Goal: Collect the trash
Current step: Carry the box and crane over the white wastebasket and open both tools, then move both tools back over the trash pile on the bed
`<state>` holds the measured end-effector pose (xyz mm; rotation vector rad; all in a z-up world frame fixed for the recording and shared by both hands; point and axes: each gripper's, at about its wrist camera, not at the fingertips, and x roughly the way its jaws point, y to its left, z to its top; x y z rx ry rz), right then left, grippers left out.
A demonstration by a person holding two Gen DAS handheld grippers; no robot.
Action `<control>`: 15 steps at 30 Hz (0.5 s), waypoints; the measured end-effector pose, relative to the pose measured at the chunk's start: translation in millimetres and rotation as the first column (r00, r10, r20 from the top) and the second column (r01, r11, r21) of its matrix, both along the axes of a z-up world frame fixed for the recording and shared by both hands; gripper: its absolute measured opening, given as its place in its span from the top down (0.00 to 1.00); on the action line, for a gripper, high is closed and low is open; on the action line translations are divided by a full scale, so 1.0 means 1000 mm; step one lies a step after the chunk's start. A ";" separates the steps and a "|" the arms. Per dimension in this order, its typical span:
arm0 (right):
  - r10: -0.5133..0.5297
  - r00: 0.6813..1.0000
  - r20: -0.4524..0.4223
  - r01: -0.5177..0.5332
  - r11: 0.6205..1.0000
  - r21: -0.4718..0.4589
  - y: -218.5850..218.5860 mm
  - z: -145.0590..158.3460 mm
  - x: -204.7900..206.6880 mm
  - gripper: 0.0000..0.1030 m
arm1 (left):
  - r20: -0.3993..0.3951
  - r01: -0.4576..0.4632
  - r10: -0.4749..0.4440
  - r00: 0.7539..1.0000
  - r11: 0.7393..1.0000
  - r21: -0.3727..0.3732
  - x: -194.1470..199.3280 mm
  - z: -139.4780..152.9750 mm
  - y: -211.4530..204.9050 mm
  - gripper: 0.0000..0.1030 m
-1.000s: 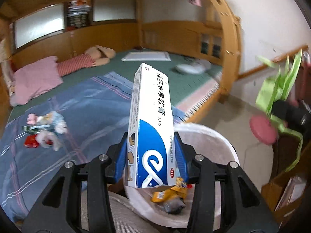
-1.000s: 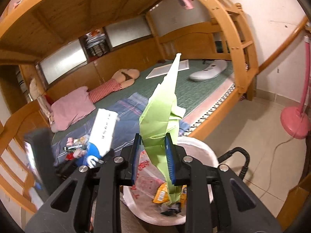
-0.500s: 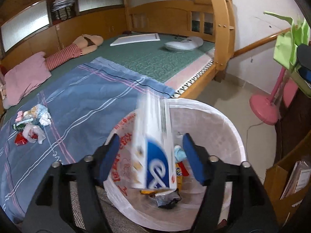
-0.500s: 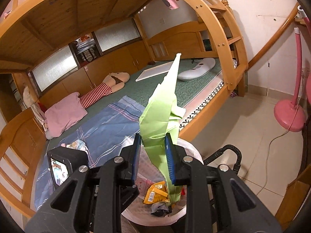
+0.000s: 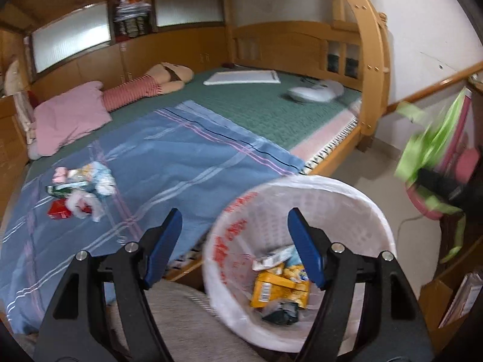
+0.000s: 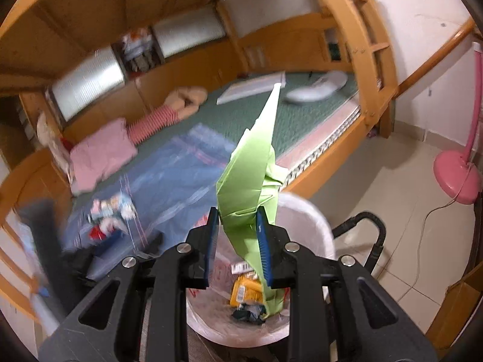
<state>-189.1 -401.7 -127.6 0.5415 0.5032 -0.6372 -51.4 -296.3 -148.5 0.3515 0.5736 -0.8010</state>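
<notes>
The left gripper [image 5: 234, 241] hangs over the near edge of one white bin [image 5: 347, 190], its two blue pads [image 5: 305, 247] wide apart with nothing between them; its jaws have just been opening. The right gripper [image 6: 238, 241] is clamped on one sheet of folded green paper [image 6: 250, 175], which stands upright between the pads, its tip pointing up and its lower end hanging over the bin's [image 6: 314, 220] mouth. From the left wrist that same green paper [image 5: 428, 150] shows at the far right, blurred, beside the right gripper's dark body. The bin is lined with a white bag bearing red print and stands on the floor just beside the bed [image 5: 256, 108]. Inside it lie a few pieces: one yellow packet [image 5: 271, 283], one dark crumpled wad [image 5: 280, 315] below it, and something white and pale blue above, too jumbled to count surely. On the bed, one blue striped sheet [image 5: 169, 163] carries one small pile of trash [image 5: 78, 190], well apart from the bin: a red packet, a green-and-white wrapper and several pale crumpled bits, their number unclear. Farther back lie one pink pillow [image 5: 69, 114], one striped bolster [image 5: 132, 93], one flat white board [image 5: 241, 77] and one white oval device [image 5: 314, 92]. One pink stand [image 6: 455, 178] sits on the tiled floor at the right.
</notes>
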 end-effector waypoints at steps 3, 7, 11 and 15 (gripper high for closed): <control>0.052 0.994 -0.099 -0.046 0.997 0.057 -0.008 -0.027 0.028 0.57 | 0.015 -0.052 0.052 0.999 0.998 -0.024 0.009 0.012 0.018 0.29; 0.034 0.981 -0.190 -0.019 0.997 0.078 -0.012 -0.051 0.046 0.37 | 0.024 -0.101 0.103 0.994 0.993 -0.057 0.018 0.024 0.038 0.29; 0.021 0.986 -0.164 -0.009 0.997 0.073 -0.008 -0.048 0.043 0.25 | 0.020 -0.140 0.142 0.990 0.987 -0.077 0.027 0.030 0.053 0.29; 0.034 0.989 -0.142 -0.026 0.998 0.059 -0.004 -0.040 0.044 0.25 | 0.010 -0.171 0.172 0.985 0.982 -0.086 0.035 0.031 0.063 0.29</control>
